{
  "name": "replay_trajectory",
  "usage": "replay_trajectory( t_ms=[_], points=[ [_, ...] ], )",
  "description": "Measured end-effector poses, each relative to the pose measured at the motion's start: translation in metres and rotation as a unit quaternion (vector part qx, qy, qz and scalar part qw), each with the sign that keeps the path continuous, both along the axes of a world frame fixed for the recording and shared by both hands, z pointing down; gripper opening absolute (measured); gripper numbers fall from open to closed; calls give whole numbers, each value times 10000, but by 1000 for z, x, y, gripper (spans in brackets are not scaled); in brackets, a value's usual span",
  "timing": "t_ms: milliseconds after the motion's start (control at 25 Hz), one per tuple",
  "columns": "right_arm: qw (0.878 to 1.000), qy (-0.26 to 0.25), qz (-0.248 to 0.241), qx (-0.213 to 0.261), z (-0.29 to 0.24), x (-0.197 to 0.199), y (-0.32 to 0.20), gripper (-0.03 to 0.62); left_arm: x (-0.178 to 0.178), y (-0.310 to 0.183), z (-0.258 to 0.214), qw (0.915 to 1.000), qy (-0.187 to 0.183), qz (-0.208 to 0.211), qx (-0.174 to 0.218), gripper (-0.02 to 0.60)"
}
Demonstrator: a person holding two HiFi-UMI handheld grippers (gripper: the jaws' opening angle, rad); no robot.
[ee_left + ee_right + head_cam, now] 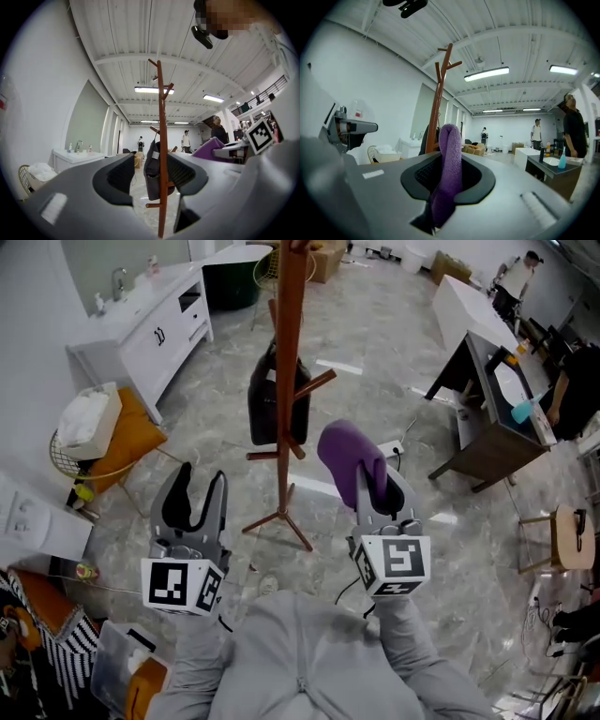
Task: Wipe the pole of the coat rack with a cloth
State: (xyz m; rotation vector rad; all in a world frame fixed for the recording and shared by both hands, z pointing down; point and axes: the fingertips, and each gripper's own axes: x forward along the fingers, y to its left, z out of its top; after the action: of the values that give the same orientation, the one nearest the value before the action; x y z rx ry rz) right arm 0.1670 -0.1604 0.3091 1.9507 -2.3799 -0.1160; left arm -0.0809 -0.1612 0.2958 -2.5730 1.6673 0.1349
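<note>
Purple cloth (349,454) clamped in right tool (373,486), just right of pole (289,381); left tool (202,479) apart.

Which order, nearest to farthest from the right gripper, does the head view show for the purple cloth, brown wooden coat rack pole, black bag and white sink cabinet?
1. purple cloth, clamped in the right gripper itself.
2. brown wooden coat rack pole, ahead to its left.
3. black bag, hung just behind that pole.
4. white sink cabinet, far left by the wall.
</note>
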Motion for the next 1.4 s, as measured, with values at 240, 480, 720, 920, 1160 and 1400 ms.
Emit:
replay_trajectory(
  t_ms=[240,480,720,920,1160,1400],
  points=[
    [9989,-465,33,-12,-3,14,-3,55,6,2,-2,10000,-80,8,53,230],
    [9980,-630,47,-23,-3,21,-3,55,10,3,-3,9999,-111,-10,59,230],
    [9979,-651,39,-46,0,23,-5,55,12,2,0,9999,-119,-11,49,230],
    [9979,-640,33,-128,6,21,-6,55,13,1,3,9999,-120,-5,4,230],
    [9979,-632,36,-138,8,21,-7,55,13,1,3,9999,-112,-28,25,230],
    [9979,-623,26,-162,9,21,-6,55,13,3,3,9999,-138,-44,19,230]
  ],
)
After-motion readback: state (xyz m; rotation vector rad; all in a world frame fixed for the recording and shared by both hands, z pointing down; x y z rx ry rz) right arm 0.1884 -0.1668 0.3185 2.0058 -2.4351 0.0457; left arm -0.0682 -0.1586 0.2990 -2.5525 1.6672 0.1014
